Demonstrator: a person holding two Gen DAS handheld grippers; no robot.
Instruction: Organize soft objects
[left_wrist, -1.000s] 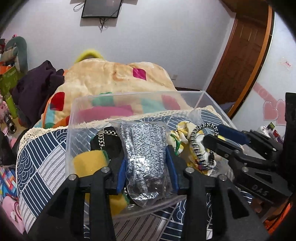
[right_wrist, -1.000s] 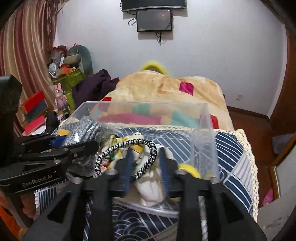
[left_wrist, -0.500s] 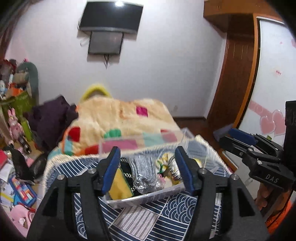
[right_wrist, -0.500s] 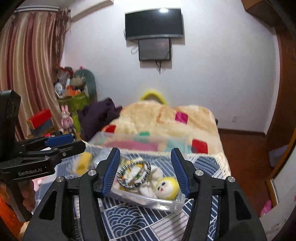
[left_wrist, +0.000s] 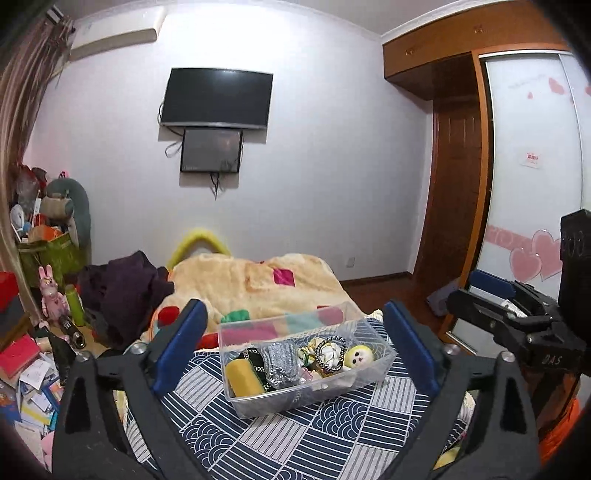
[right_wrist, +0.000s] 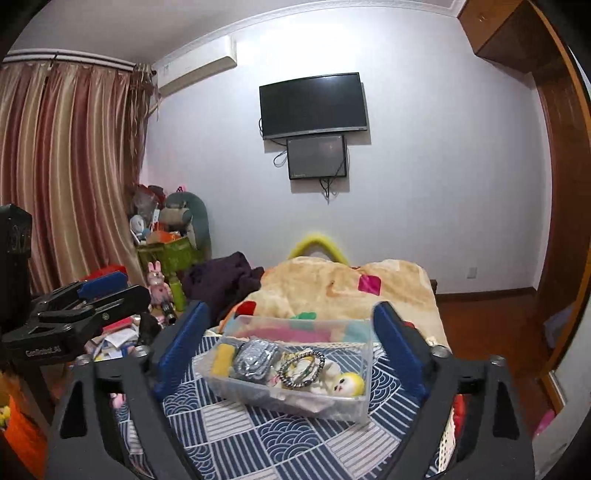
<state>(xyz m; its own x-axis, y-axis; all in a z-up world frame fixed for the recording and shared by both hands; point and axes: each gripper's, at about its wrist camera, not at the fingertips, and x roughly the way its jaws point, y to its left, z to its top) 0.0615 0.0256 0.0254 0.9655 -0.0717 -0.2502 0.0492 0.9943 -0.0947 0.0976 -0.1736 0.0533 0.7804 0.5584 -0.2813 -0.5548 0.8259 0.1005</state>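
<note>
Apparently finished: both tools, left (left_wrist: 295, 347) and right (right_wrist: 291, 343), hung wide open and empty above the filled clear bin (left_wrist: 325, 393); best retreated straight, without knocking it.

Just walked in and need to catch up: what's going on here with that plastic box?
A person holds two grippers above a clear plastic bin on the patterned cloth. Both the left gripper and right gripper are open and empty. The bin holds a yellow roll, a silver pouch, a beaded bracelet and a small doll.
</note>
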